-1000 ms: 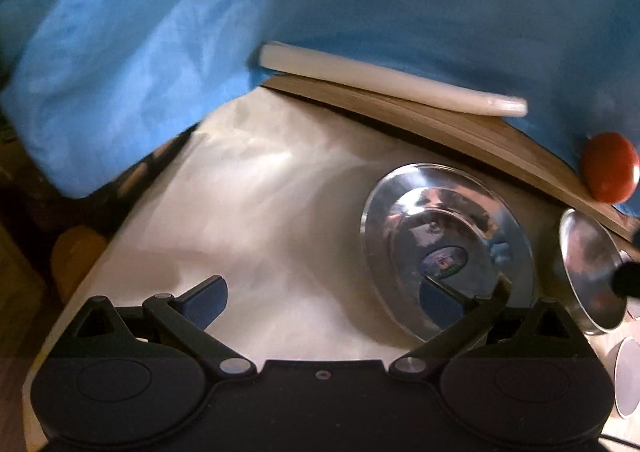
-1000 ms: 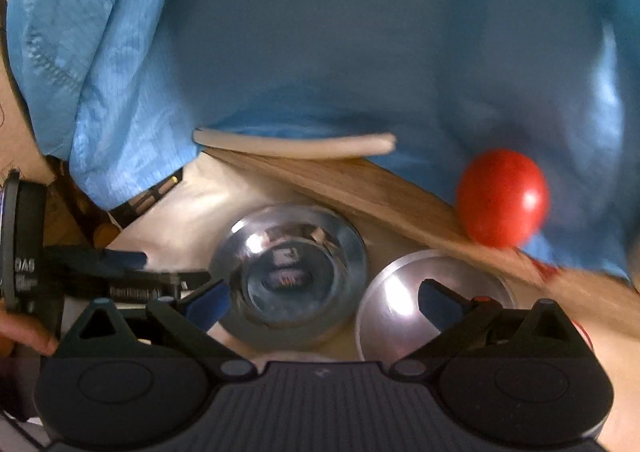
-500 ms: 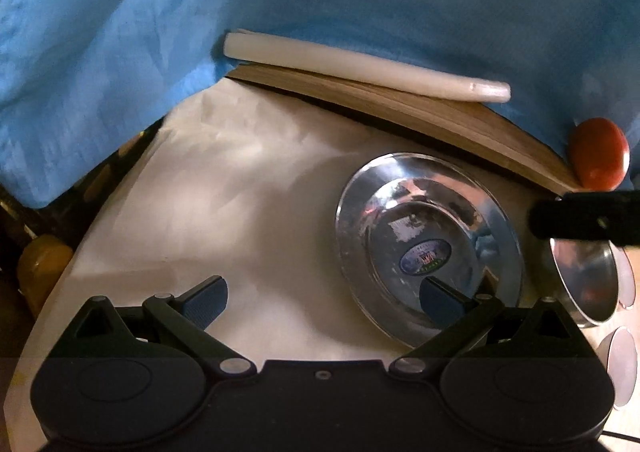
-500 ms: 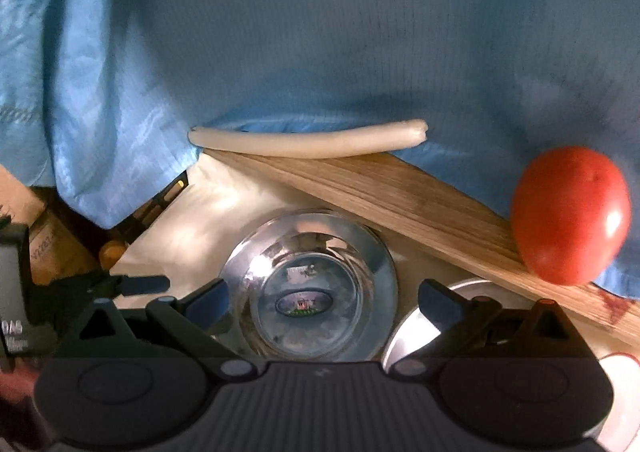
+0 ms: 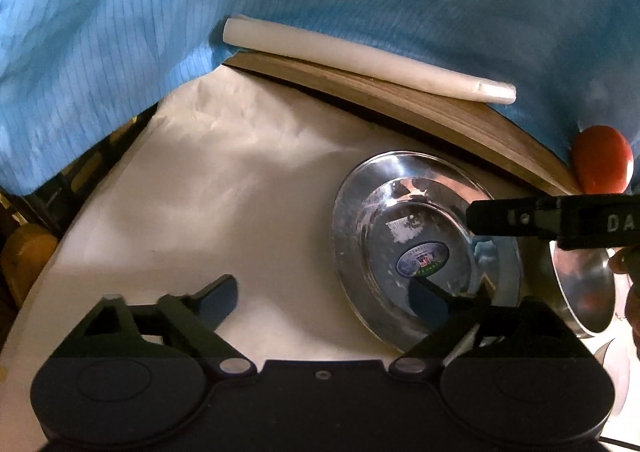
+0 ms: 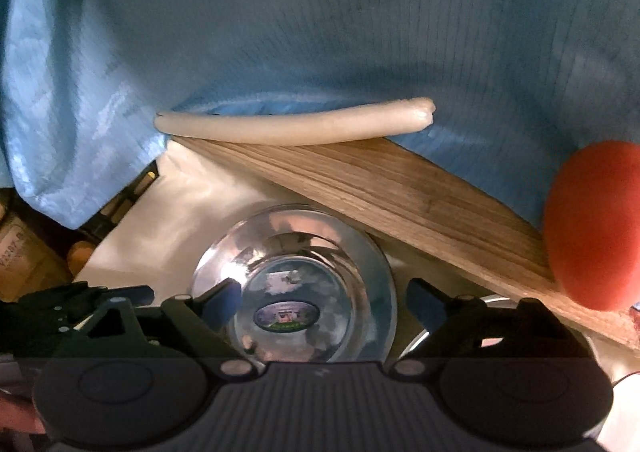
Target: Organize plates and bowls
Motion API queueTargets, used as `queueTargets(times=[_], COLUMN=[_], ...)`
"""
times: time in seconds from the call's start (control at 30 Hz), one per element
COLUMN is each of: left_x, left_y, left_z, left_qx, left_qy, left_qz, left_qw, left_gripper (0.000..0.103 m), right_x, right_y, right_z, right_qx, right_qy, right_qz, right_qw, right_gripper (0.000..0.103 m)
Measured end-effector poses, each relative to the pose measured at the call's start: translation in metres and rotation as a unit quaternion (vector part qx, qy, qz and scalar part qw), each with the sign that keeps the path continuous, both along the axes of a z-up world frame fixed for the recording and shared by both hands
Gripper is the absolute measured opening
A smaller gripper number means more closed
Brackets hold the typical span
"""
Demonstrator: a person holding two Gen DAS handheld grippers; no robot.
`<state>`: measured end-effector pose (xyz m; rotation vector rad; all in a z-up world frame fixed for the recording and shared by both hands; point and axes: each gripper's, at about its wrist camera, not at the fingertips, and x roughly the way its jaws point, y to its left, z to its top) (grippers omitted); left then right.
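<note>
1. My left gripper (image 5: pixel 324 294) and right gripper (image 6: pixel 322 294), jaws wide but closing, hold nothing.
2. The plate (image 5: pixel 424 248) lies near the table's (image 5: pixel 240 192) far edge; a bowl (image 5: pixel 582 292), partly hidden, sits beside it.
3. Apparently nothing stacked yet.

right tool (image 6: pixel 324 300) | moved over plate (image 6: pixel 294 284) | both tools' jaws closing

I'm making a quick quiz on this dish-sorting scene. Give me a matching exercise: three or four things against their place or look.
Things:
1. steel plate
2. red ball
3. white tube
4. wooden board

Descriptions:
A. lies along the board's far edge
B. sits at the board's right end
C. slants behind the plate
D. bears an oval sticker

Pairs: 1-D, 2-B, 3-A, 4-C
</note>
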<state>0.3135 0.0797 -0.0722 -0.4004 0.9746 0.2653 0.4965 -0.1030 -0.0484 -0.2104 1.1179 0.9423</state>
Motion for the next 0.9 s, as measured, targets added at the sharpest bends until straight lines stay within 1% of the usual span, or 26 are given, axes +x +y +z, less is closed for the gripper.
queueTargets(times=[0.1,0.23,0.33,0.53,0.67,0.73,0.8,0.9], left_x=[0.001,0.004,0.007,0.012,0.011,0.011,0.011,0.009], left_y=[0.0,-0.002,-0.004,-0.007,-0.007,-0.007,-0.007,-0.006], left_z=[0.0,-0.001,0.0,0.0,-0.002,-0.003,-0.004,-0.004], left_qx=[-0.007,-0.018,-0.019,-0.026,-0.034,-0.036,-0.037,-0.038], left_qy=[-0.004,0.0,0.003,0.008,0.007,0.006,0.007,0.006], left_qz=[-0.004,-0.004,-0.003,-0.005,-0.006,-0.003,0.001,0.007], left_qw=[1.0,0.9998,0.9998,0.9996,0.9994,0.9993,0.9993,0.9992], left_gripper=[0.083,0.083,0.083,0.077,0.068,0.066,0.06,0.054], right_x=[0.001,0.0,-0.001,-0.002,-0.002,-0.001,-0.001,-0.003], right_y=[0.002,0.007,0.01,0.016,0.018,0.019,0.021,0.023], right_z=[-0.002,-0.005,-0.006,-0.011,-0.013,-0.013,-0.013,-0.013], right_qx=[-0.009,-0.022,-0.028,-0.042,-0.048,-0.05,-0.054,-0.062], right_qy=[-0.004,-0.009,-0.013,-0.013,-0.015,-0.012,-0.01,-0.011], right_qz=[-0.001,0.005,0.007,0.004,0.0,-0.002,0.002,0.01], right_qw=[1.0,1.0,0.999,0.999,0.999,0.999,0.998,0.998], right_gripper=[0.087,0.084,0.084,0.083,0.082,0.082,0.081,0.079])
